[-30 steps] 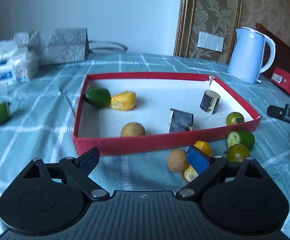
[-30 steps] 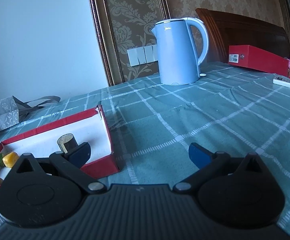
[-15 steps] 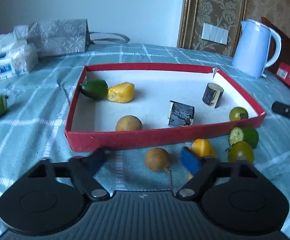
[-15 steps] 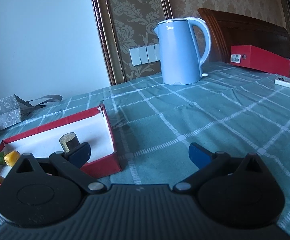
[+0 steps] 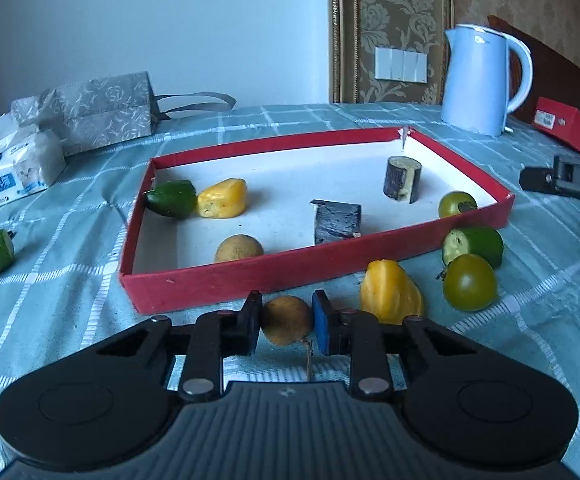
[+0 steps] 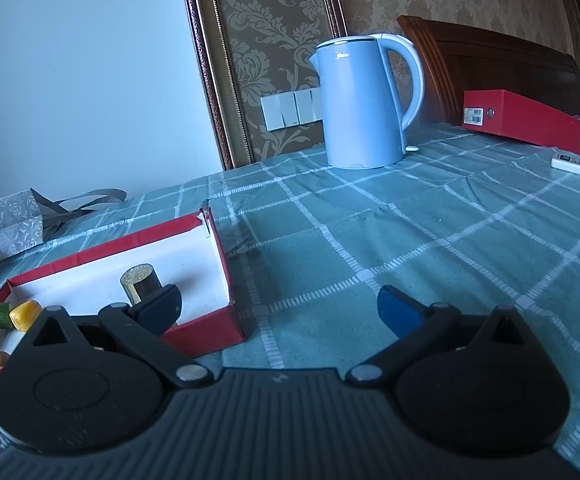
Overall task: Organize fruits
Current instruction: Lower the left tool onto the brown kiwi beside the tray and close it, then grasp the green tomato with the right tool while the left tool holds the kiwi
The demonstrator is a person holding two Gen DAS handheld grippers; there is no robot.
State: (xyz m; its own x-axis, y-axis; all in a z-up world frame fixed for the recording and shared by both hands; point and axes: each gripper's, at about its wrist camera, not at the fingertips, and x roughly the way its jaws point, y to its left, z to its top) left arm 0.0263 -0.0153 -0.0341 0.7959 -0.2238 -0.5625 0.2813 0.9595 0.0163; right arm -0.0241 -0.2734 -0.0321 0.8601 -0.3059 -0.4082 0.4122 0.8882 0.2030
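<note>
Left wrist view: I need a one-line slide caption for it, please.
Left gripper shut on a brown round fruit just outside the red tray.

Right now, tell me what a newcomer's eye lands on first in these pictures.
First, the left gripper, shut on a small round brown fruit just in front of the red tray. Next, the tray itself on the checked tablecloth, holding fruit pieces, with a yellow fruit and a green tomato lying outside its near wall. Behind stands a pale blue kettle, while the right gripper hangs open over bare cloth.
</note>
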